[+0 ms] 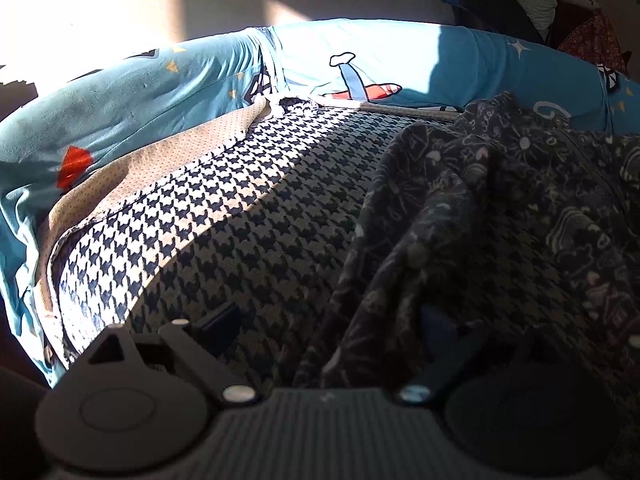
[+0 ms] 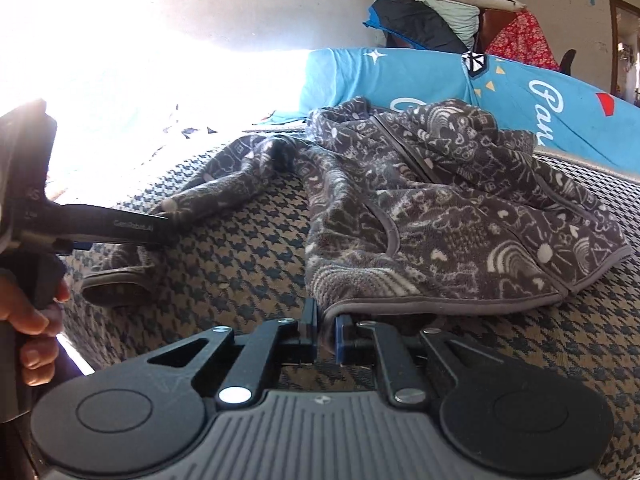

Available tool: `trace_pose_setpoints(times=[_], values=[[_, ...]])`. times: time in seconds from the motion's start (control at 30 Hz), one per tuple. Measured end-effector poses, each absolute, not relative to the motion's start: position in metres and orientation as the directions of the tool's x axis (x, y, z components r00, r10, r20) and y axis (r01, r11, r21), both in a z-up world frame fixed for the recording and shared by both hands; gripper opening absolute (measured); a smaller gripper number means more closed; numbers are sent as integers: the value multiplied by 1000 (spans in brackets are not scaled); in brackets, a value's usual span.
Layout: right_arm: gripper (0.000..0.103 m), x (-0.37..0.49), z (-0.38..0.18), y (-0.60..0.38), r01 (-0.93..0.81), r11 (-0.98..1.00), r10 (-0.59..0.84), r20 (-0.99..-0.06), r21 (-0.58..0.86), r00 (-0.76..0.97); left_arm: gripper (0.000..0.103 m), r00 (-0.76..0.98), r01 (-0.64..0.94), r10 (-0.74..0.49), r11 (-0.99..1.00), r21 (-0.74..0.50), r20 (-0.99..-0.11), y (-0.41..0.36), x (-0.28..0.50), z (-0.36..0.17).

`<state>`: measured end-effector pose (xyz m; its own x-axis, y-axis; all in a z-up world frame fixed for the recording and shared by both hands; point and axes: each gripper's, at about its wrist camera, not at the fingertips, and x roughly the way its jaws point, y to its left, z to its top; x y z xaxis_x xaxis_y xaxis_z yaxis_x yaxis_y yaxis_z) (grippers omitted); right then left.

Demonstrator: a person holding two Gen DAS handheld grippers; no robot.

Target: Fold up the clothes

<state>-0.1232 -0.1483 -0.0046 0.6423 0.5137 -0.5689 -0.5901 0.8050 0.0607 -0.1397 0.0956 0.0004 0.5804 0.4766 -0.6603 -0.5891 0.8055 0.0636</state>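
My right gripper is pinched tight on the near hem corner of the grey fleece jacket with the pale doodle print, which lies rumpled on the houndstooth cover and runs away from me toward the blue printed cushion. The jacket's sleeve trails out to the left, and there my left gripper stands spread wide over it, pressing on nothing, so that hand is nearer the sleeve while my right commands the hem.

A home bedroom: patterned bedding, piled pillows.
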Motion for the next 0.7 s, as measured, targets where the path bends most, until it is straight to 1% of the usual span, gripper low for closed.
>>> trace_pose_setpoints(times=[0.2, 0.33, 0.43, 0.5, 0.63, 0.67, 0.7], values=[[8, -148, 0, -132, -722, 689, 627, -556, 68, 546, 95, 617, -580, 482, 813, 55, -622, 93, -149, 11], [8, -170, -4, -117, -792, 610, 668, -563, 38, 487, 96, 639, -576, 481, 816, 41, -600, 88, -155, 18], [8, -178, -6, -112, -823, 566, 697, -566, 57, 440, 96, 655, -573, 480, 819, 30, -584, 86, -158, 25], [8, -181, -7, -109, -835, 540, 726, -559, 103, 400, 96, 665, -571, 478, 821, 22, -574, 86, -158, 31], [8, -189, -8, -103, -867, 479, 764, -551, 139, 334, 100, 693, -539, 450, 843, 11, -563, 83, -156, 43], [8, -190, -8, -101, -871, 472, 767, -551, 138, 328, 100, 701, -523, 437, 852, 11, -563, 80, -154, 45], [12, -191, -8, -100, -871, 474, 763, -554, 130, 333, 100, 709, -507, 425, 862, 12, -563, 77, -153, 47]])
